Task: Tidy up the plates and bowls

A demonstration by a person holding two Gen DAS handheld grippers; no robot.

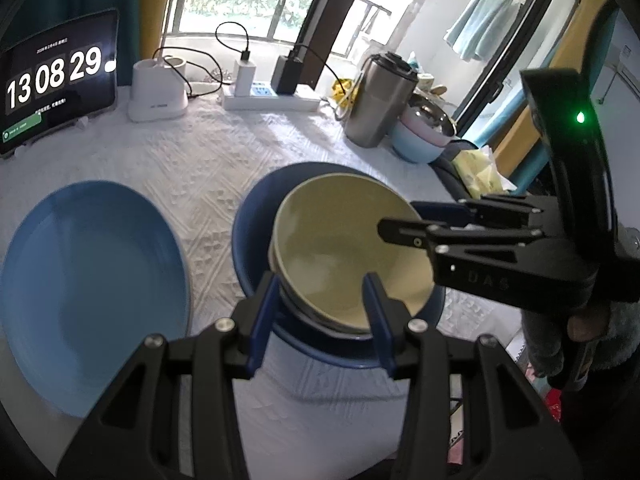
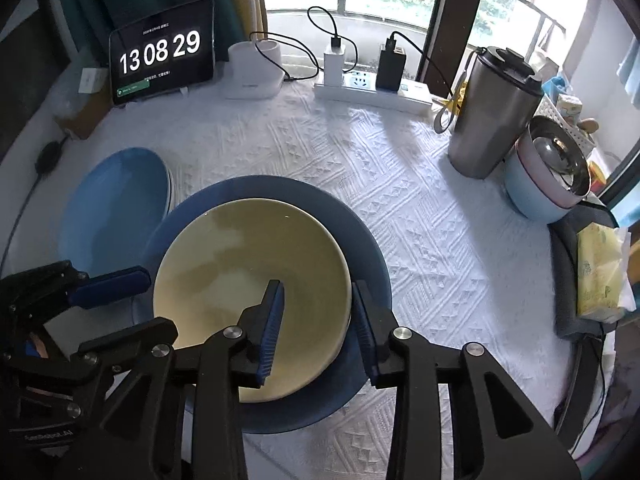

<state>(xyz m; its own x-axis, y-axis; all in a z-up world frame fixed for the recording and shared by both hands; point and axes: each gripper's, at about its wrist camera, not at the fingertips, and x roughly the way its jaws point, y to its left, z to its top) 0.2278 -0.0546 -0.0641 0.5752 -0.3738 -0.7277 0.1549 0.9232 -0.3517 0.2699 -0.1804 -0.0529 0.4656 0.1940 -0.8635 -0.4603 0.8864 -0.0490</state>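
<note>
Cream bowl (image 2: 248,280), centre frame, looks rigid, glossy, breakable; take its rim. Right gripper (image 2: 318,320) straddles that rim, unclenched; left gripper's (image 1: 320,316) grip is unclear.

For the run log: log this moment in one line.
cream bowl in dark plate | right fingers open astride rim | left fingers astride rim

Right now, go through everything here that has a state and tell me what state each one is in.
Yellow bowl: upright, empty, sitting in the dark blue plate.
Dark blue plate: flat on the tablecloth.
Light blue plate: flat, empty.
Left gripper: jaws astride the bowl's near rim.
Right gripper: jaws astride the rim, not pressing.
Tablet: on, showing a clock.
Steel tumbler: upright, lidded.
</note>
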